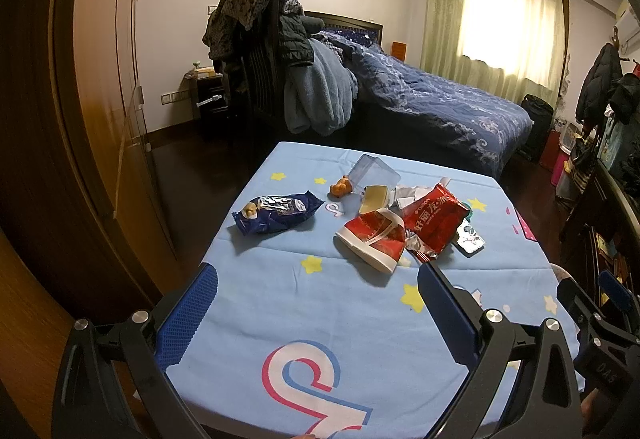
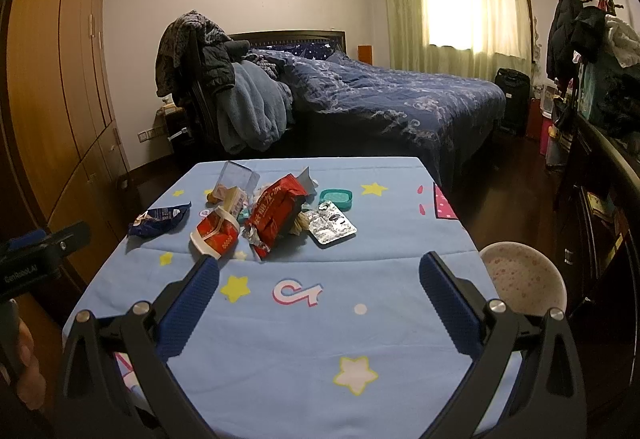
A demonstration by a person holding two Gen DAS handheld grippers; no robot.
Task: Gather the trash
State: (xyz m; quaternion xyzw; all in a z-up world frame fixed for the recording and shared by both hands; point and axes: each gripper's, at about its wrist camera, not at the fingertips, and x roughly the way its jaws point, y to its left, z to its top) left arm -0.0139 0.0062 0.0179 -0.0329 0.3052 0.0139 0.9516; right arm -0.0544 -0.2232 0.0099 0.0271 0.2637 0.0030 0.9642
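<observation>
Trash lies on a table with a light blue star-print cloth point(image 1: 280, 303) point(image 2: 304, 319). There is a blue snack wrapper point(image 1: 276, 215) point(image 2: 160, 221), a red and white cup-like pack point(image 1: 374, 239) point(image 2: 216, 233), a red snack bag point(image 1: 434, 221) point(image 2: 278, 213), a silver blister pack point(image 1: 468, 237) point(image 2: 332, 227), a clear plastic box point(image 1: 372, 173) point(image 2: 238, 177) and a teal lid point(image 2: 336, 199). My left gripper point(image 1: 316, 287) is open and empty, short of the pile. My right gripper point(image 2: 320, 275) is open and empty, near the red and white pack.
A white spotted bin point(image 2: 522, 279) stands at the table's right edge. A small orange toy point(image 1: 340, 187) lies by the clear box. Behind the table are a blue bed point(image 2: 400, 99) and a chair piled with clothes point(image 1: 272, 51). A wooden wardrobe point(image 2: 52, 79) lines the left.
</observation>
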